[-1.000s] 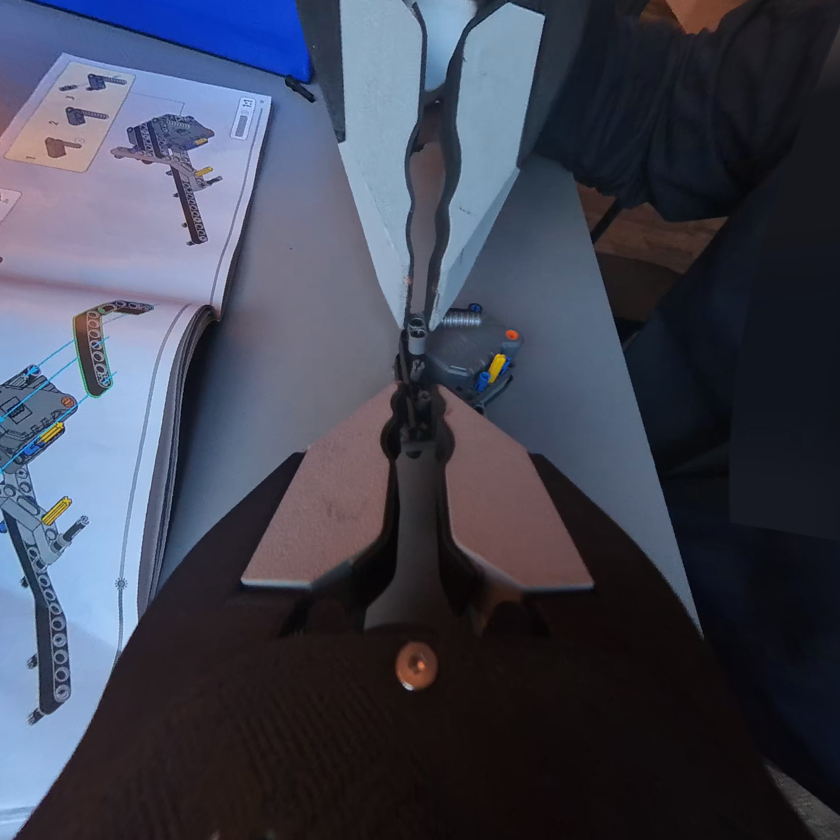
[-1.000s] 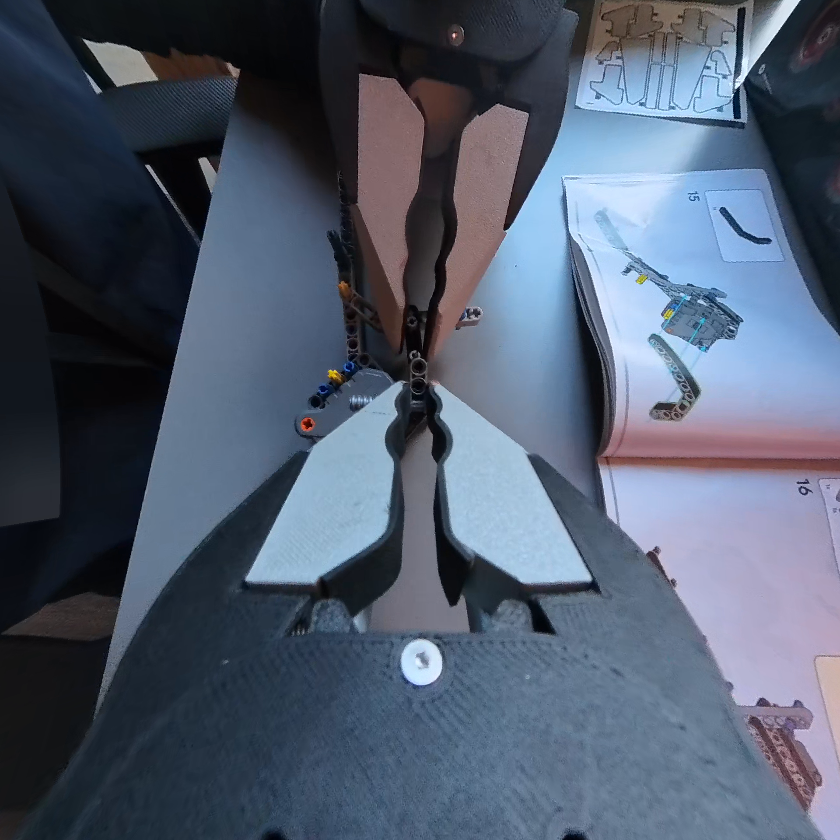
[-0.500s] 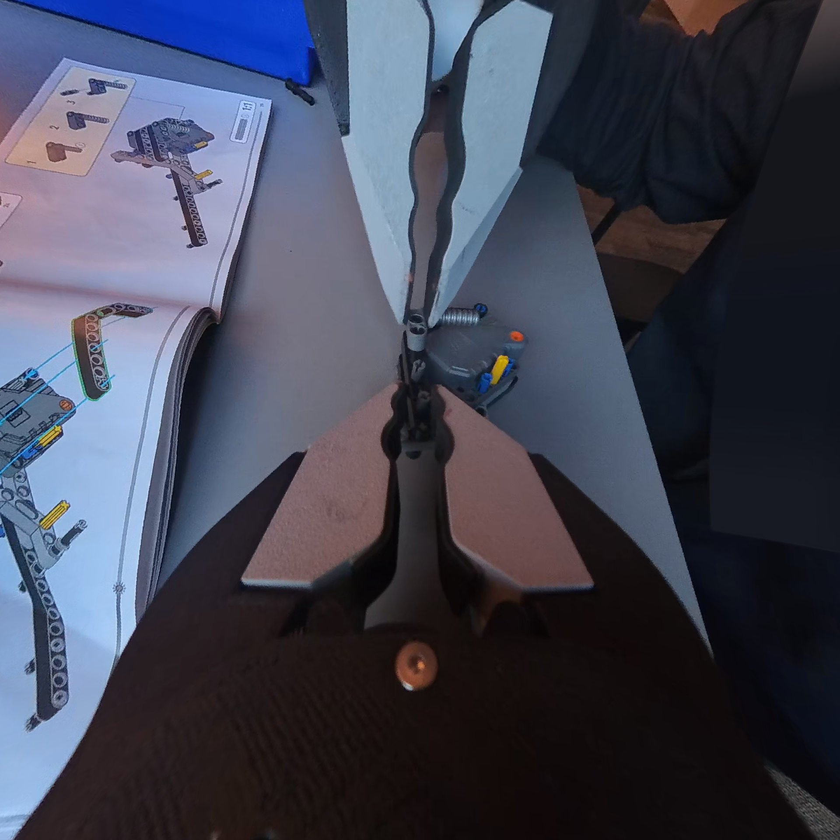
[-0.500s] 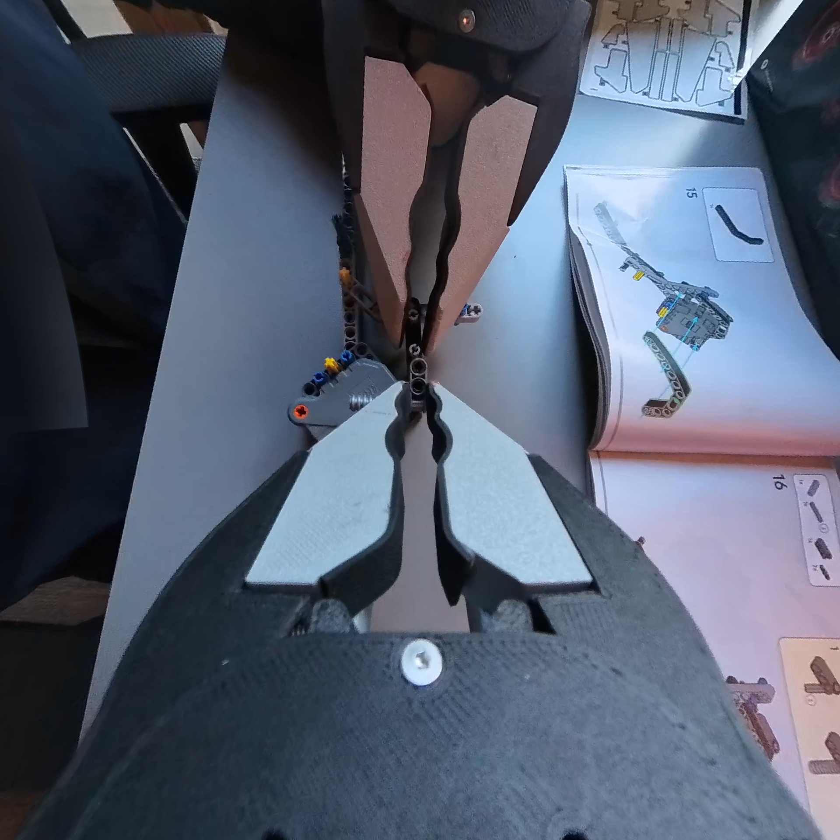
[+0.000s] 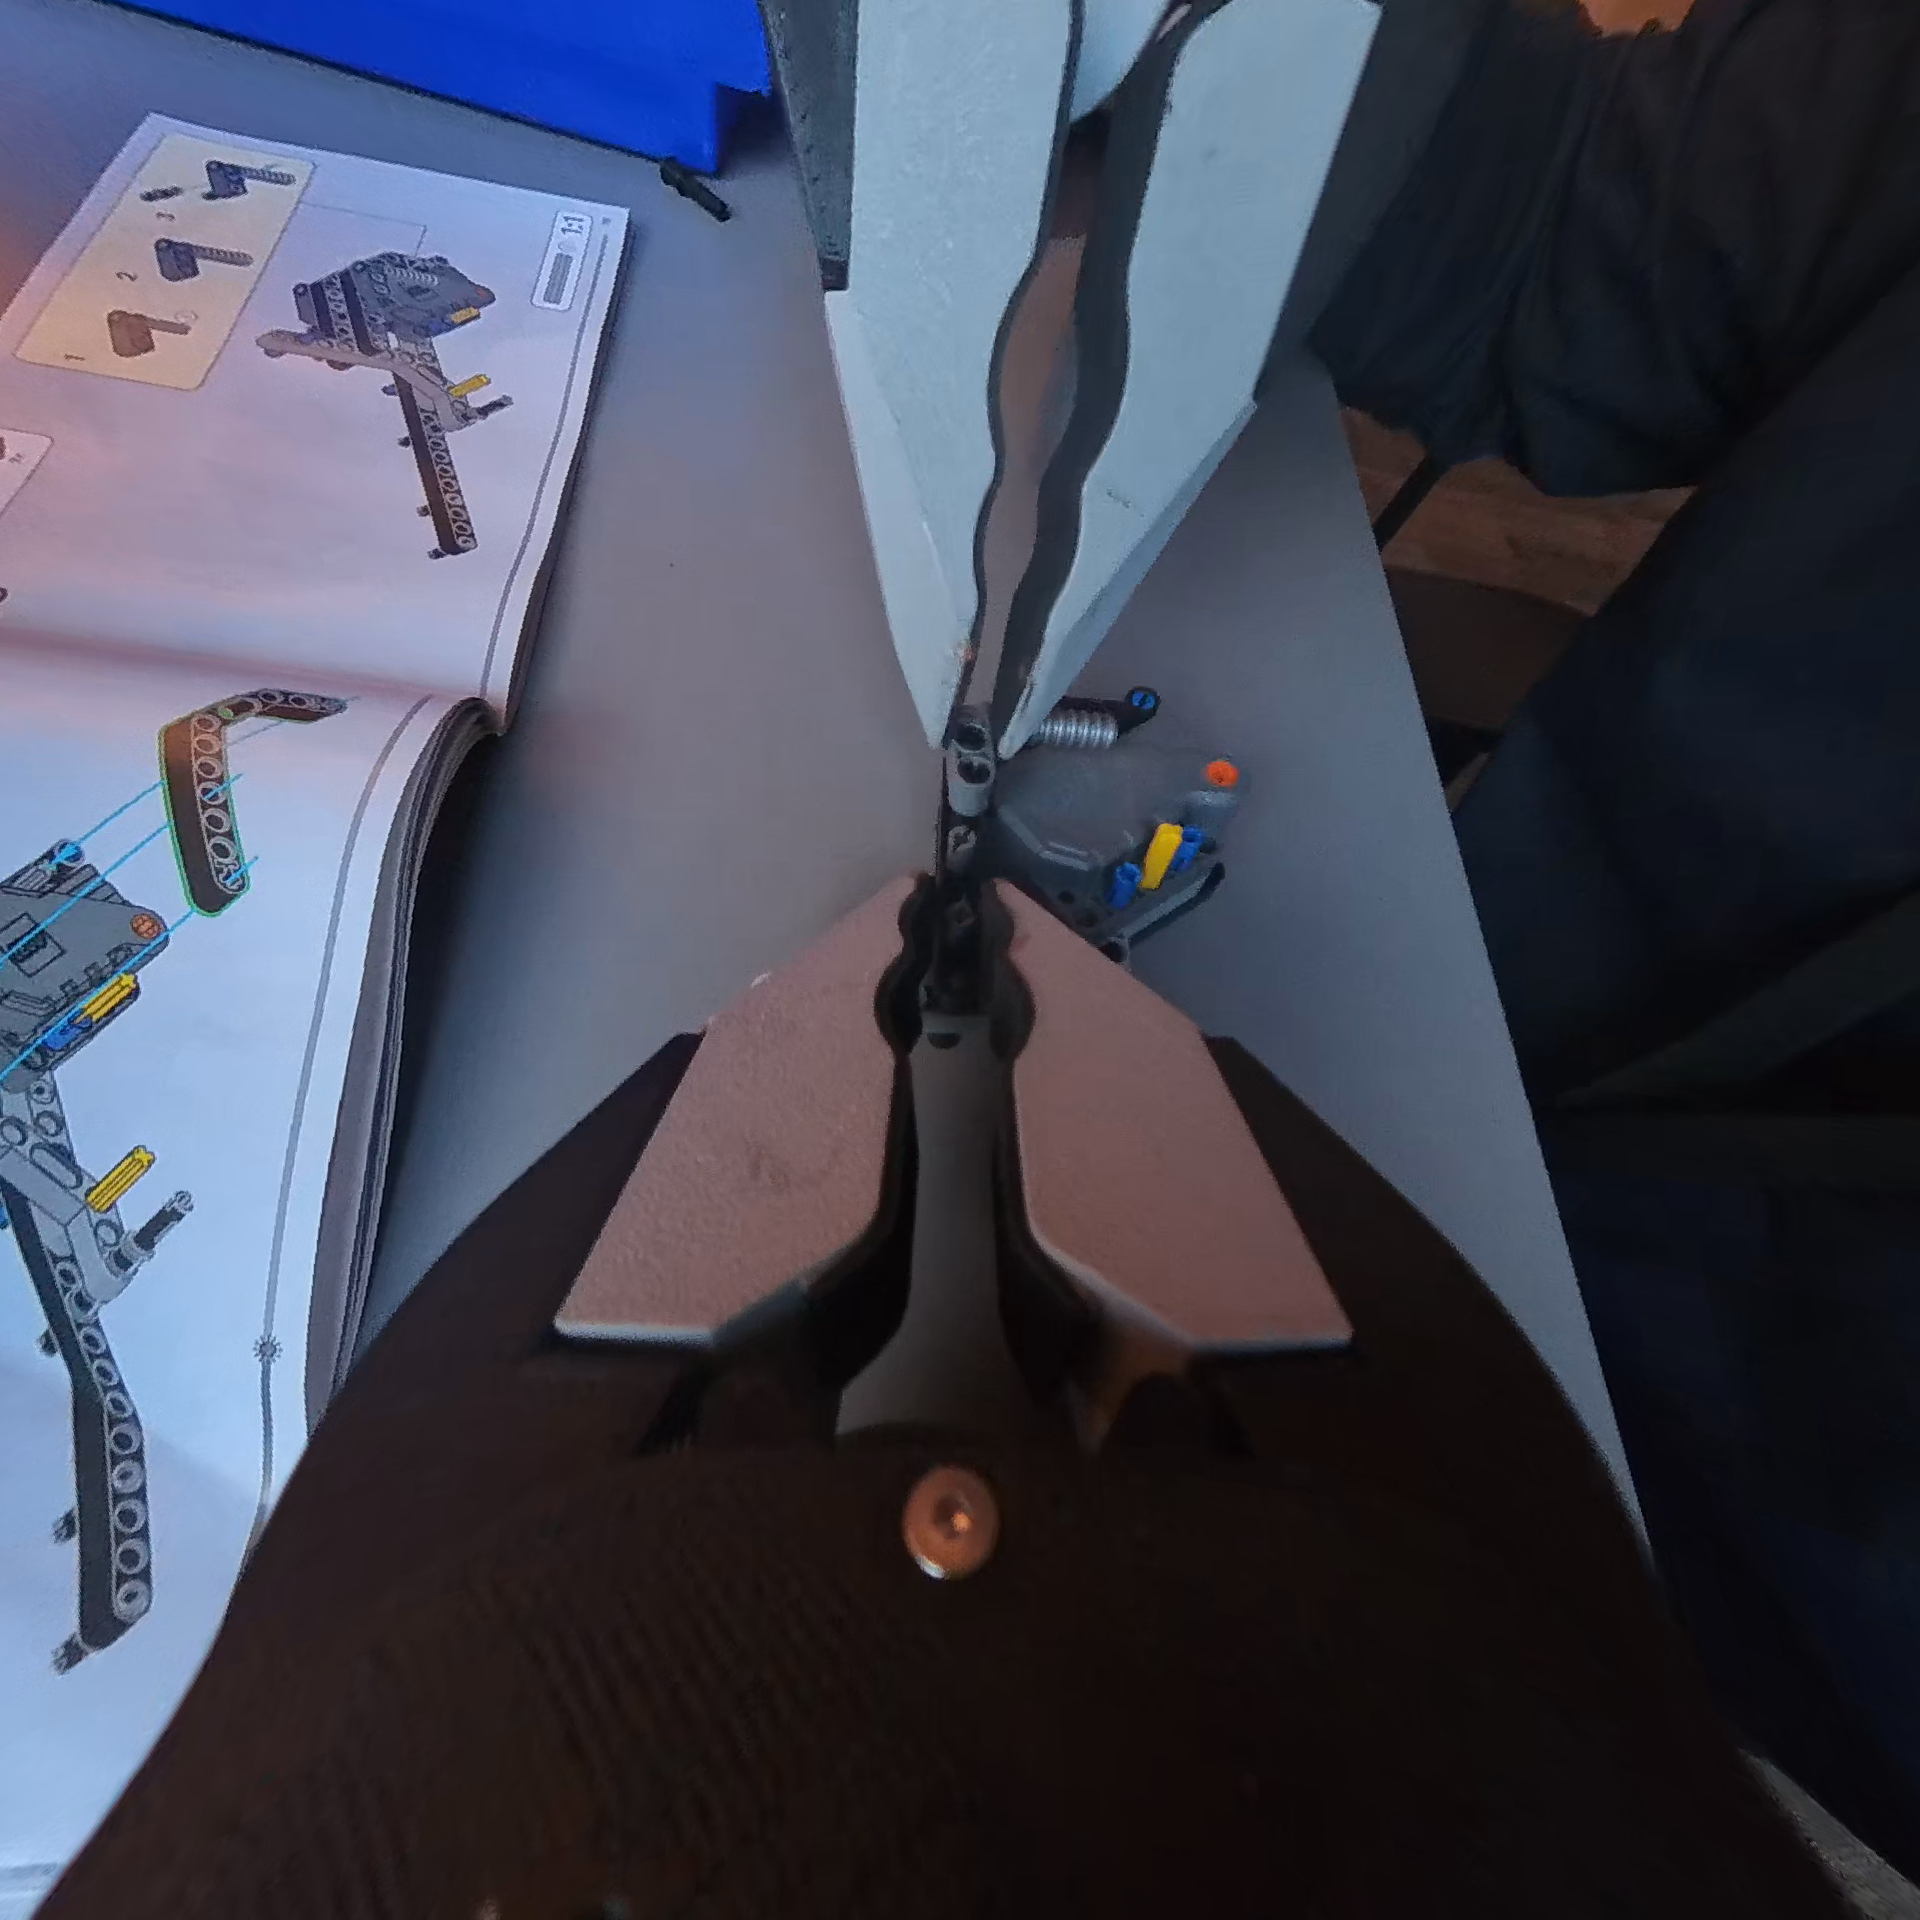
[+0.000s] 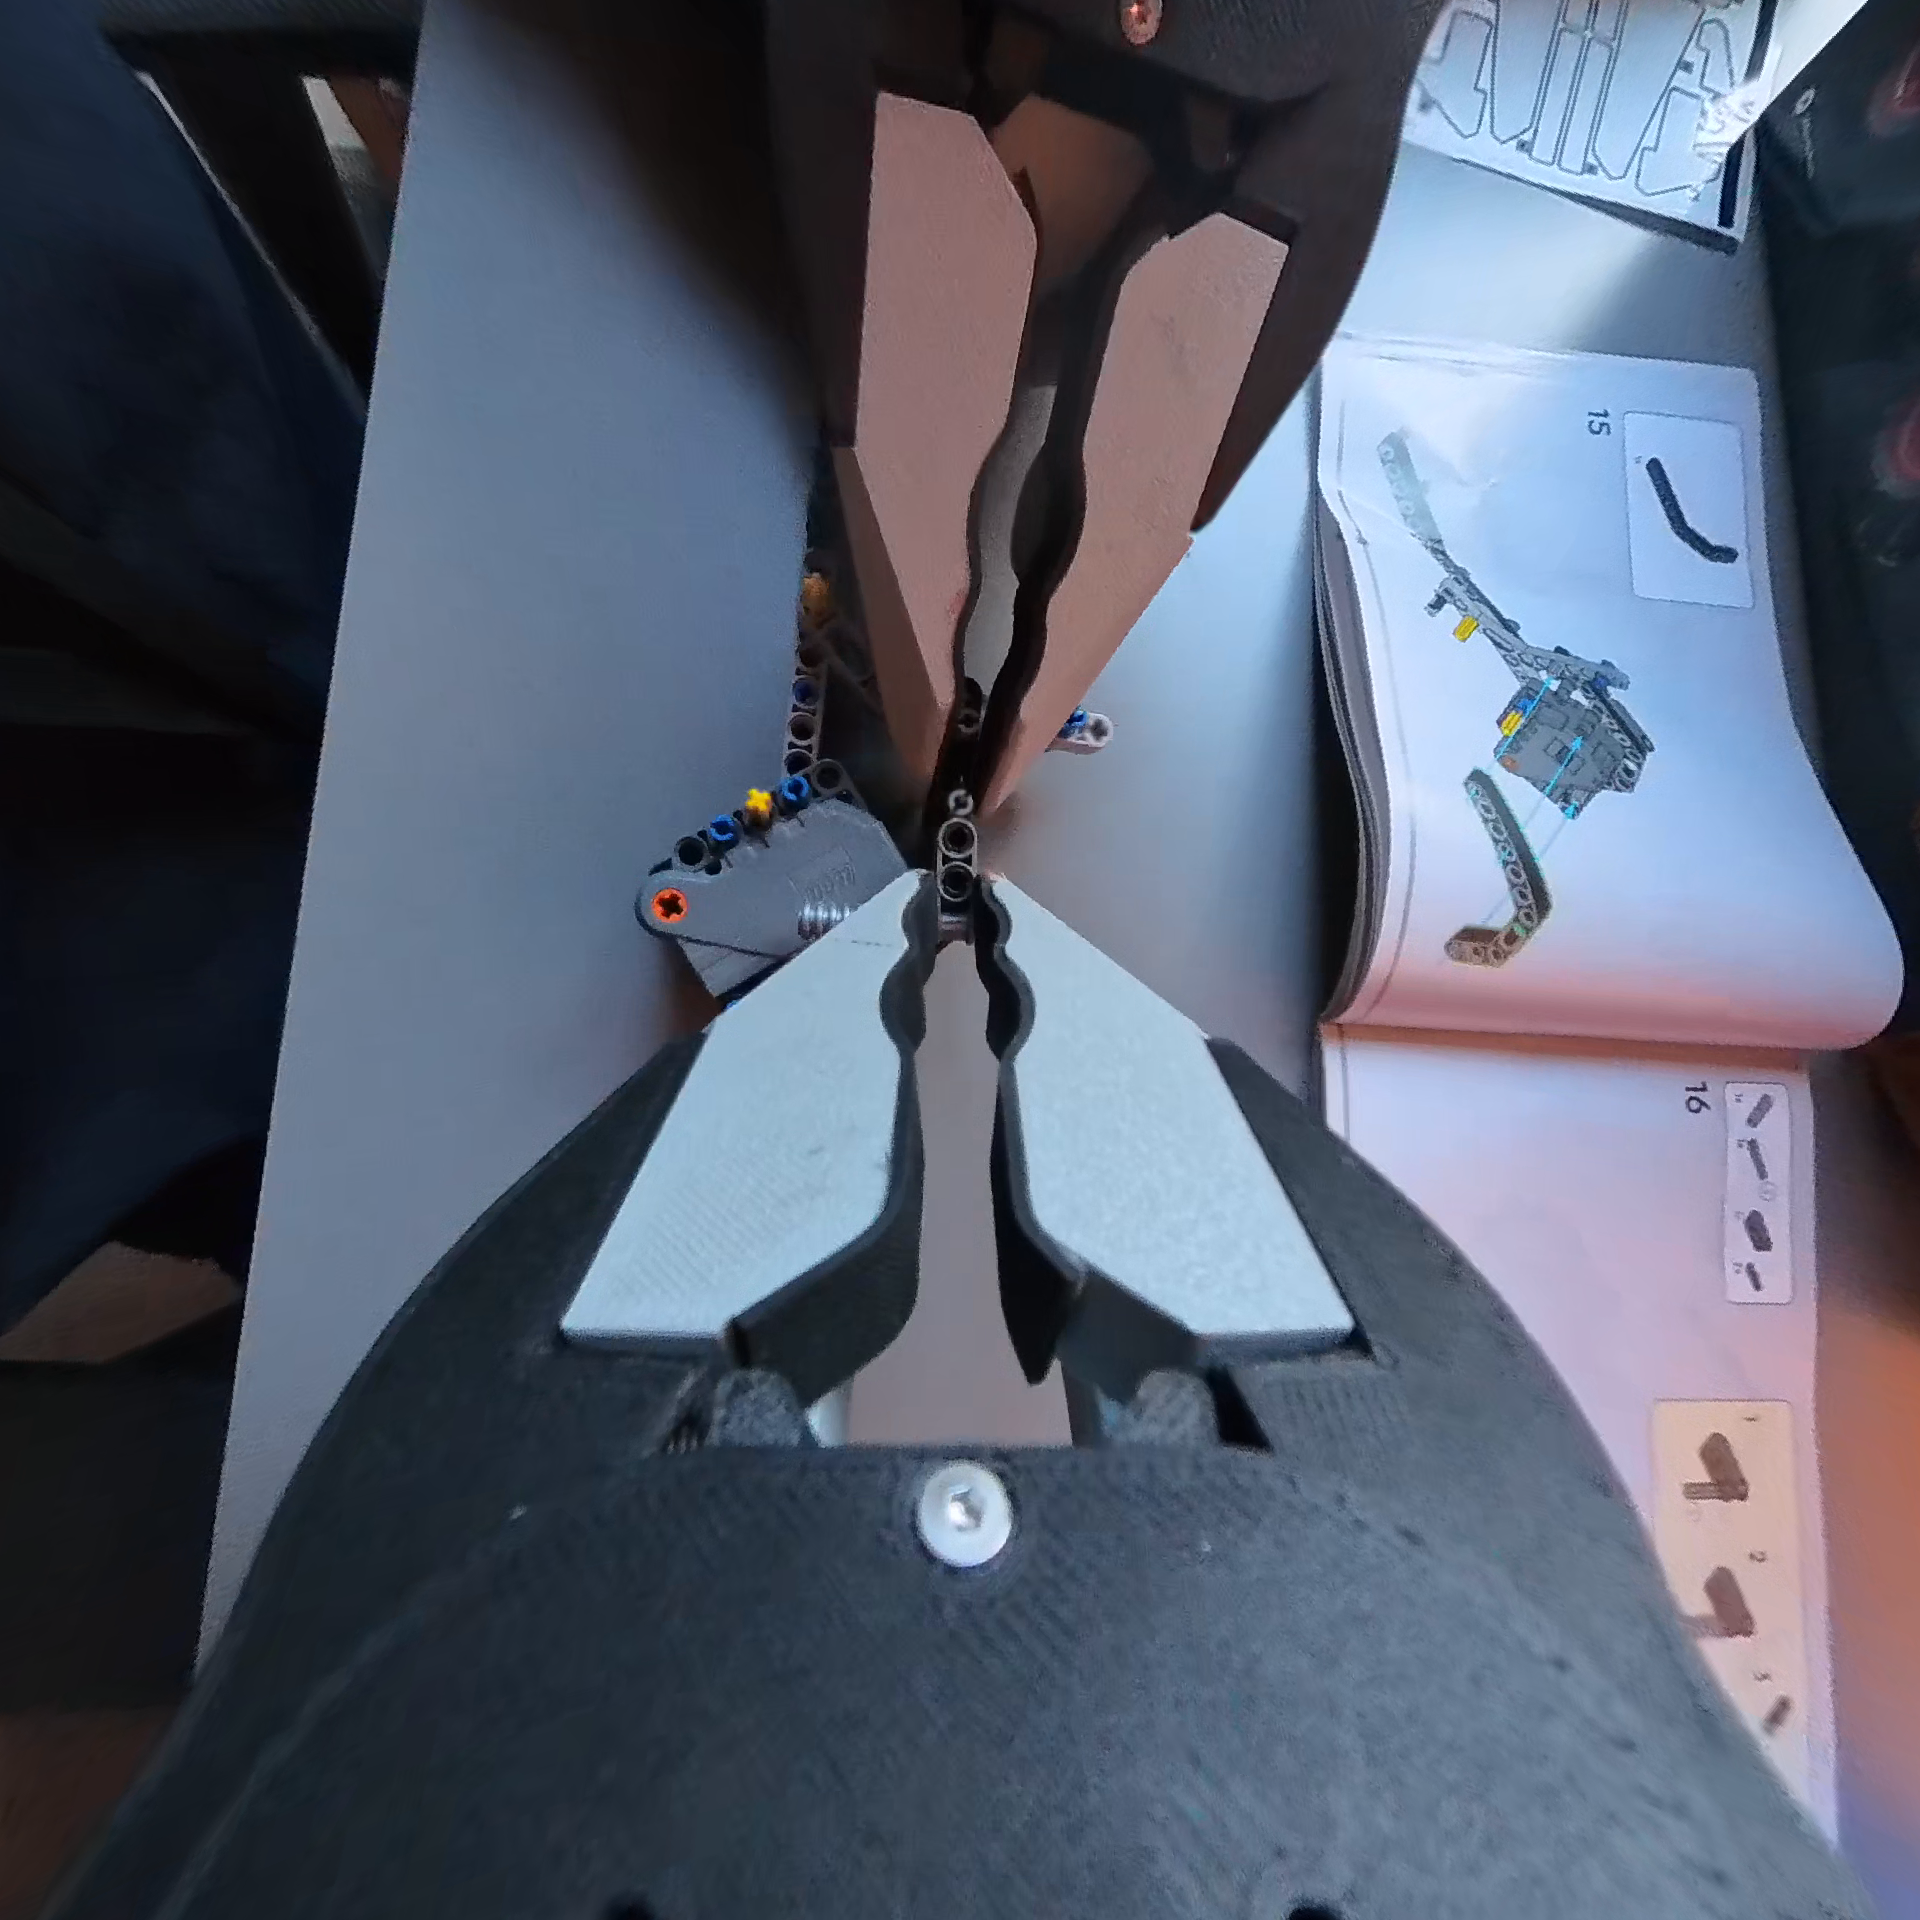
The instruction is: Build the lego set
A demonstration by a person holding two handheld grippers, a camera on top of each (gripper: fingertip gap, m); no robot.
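Grippers tip-to-tip (both clamping beam)

Premises read as an office or desk workstation rather than a workshop: a plain grey laminate table with a straight edge, beyond which wood-toned flooring and part of a dark chair are visible. An open instruction booklet lies flat on the surface, with a printed sheet at the far end and a blue box (only partly seen). A seated person in dark clothing occupies the desk edge.
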